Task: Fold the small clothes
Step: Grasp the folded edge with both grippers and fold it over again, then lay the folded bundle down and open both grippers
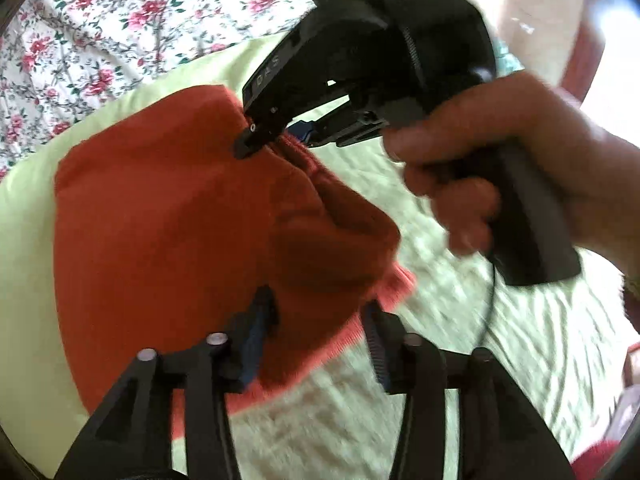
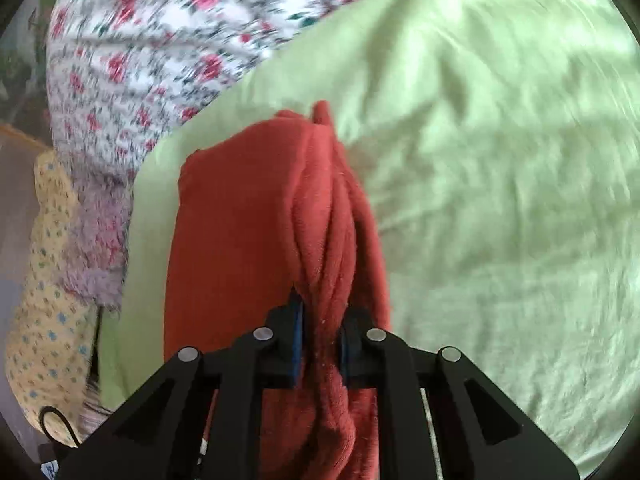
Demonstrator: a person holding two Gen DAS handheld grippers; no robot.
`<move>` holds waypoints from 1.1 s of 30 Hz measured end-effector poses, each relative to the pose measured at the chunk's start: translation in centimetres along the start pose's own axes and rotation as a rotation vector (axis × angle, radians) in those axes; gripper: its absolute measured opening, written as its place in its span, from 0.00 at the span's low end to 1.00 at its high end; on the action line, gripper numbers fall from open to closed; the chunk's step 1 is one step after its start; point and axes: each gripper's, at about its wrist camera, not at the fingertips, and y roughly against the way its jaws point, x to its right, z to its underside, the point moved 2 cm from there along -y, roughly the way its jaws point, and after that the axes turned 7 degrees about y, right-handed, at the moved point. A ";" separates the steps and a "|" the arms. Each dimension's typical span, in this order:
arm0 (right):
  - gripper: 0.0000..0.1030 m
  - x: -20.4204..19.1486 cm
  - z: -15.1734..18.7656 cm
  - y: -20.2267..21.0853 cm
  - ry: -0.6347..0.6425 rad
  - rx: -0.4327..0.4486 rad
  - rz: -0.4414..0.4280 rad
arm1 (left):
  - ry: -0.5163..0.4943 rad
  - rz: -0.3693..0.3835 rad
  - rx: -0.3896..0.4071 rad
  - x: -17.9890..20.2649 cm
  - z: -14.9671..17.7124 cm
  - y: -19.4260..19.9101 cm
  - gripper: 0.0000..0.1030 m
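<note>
So, status at this frame:
Garment: rust-red fleece garment (image 1: 168, 220) lay on the pale green sheet (image 1: 460, 320), filling the centre-left of the left wrist view; in the right wrist view it ran as a bunched strip up from bottom centre (image 2: 248, 232).
Right gripper: (image 2: 320, 340) clamped on a gathered ridge of the fleece, pads pressing it from both sides; in the left wrist view it sat in the upper centre (image 1: 260, 136), tip pinching the garment's upper right edge.
Right hand: (image 1: 480, 184) wrapped round the black grip, right of centre in the left wrist view, above the sheet.
Left gripper: (image 1: 320, 328) jaws apart, pads not pressing; the garment's lower edge lay between and under the fingers at bottom centre.
Edges: ribbed hem (image 1: 396, 284) stuck out past the fold at centre right; the garment's left edge ran straight and flat; the top right corner was puckered under the right gripper.
Open room: bare green sheet to the right and lower right in both views; a narrow green strip left of the garment.
Boundaries: floral cover (image 2: 152, 48) butted against the sheet at upper left; yellow dotted fabric (image 2: 48, 280) and a lilac fuzzy piece (image 2: 100, 248) lay at the left edge of the right wrist view.
</note>
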 end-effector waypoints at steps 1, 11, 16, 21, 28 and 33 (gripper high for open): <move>0.28 0.5 0.0 0.4 -0.021 0.009 0.003 | 0.008 0.011 0.000 -0.5 0.3 0.7 0.56; 0.61 0.7 1.2 4.5 -0.056 0.099 0.062 | 0.383 0.008 0.017 -13.3 1.5 6.2 0.68; 0.70 0.3 2.2 3.8 -0.061 0.063 0.048 | 0.492 -0.009 0.003 -18.2 1.2 5.7 0.71; 0.76 -0.5 2.2 1.8 -0.039 0.008 0.027 | 0.634 0.041 -0.042 -21.2 1.1 2.9 0.77; 0.61 -0.8 2.3 -1.5 -0.041 -0.055 0.022 | 0.682 0.202 -0.118 -22.7 -0.2 -2.6 0.76; 0.31 -2.2 2.6 -1.8 -0.077 -0.079 -0.008 | 0.620 0.234 -0.066 -22.0 -1.3 -1.6 0.22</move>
